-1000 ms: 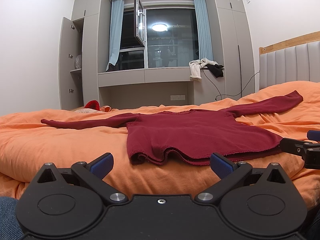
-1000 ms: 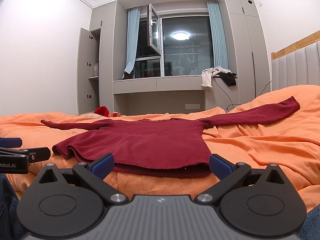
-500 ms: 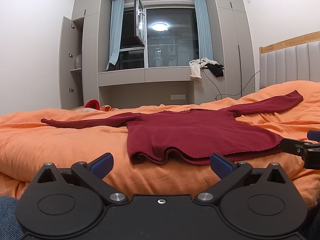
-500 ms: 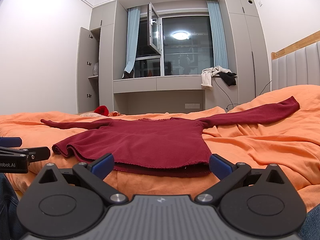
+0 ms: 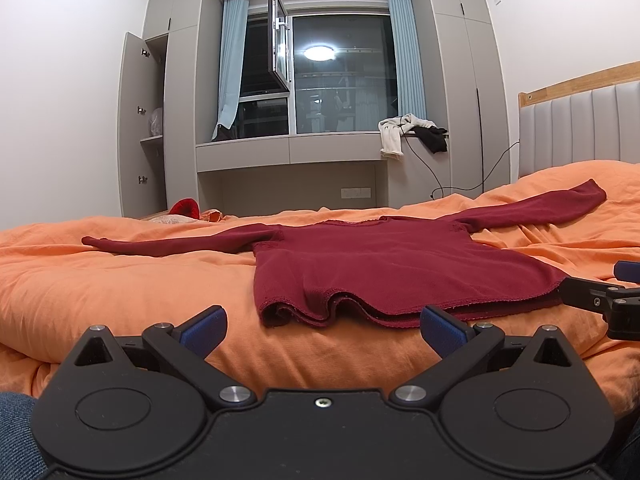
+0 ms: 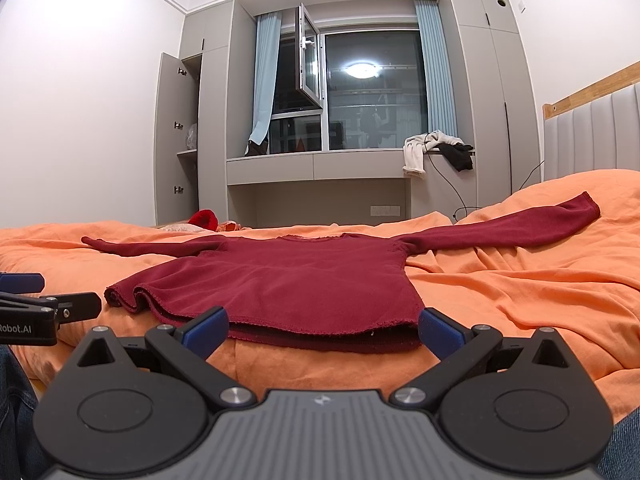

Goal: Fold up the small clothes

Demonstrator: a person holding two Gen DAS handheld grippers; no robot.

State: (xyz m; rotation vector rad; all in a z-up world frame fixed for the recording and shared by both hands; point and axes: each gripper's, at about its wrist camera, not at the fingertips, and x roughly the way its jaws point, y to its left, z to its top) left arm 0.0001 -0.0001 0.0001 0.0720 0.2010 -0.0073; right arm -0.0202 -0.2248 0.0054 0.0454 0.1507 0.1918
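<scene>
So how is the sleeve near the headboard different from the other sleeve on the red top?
The sleeve near the headboard climbs up a hump of the orange bedding, while the other sleeve lies low and flat. The first one's cuff shows wide and clear; the far cuff on the other tapers to a thin tip. Both are the same dark red, stretched straight out from the top, unfolded.

The room is evenly bright; a ceiling lamp's reflection (image 5: pixel 319 53) glares in the dark window (image 6: pixel 372 108). Fisheye bends walls, corners go black, and everything stays sharp.
</scene>
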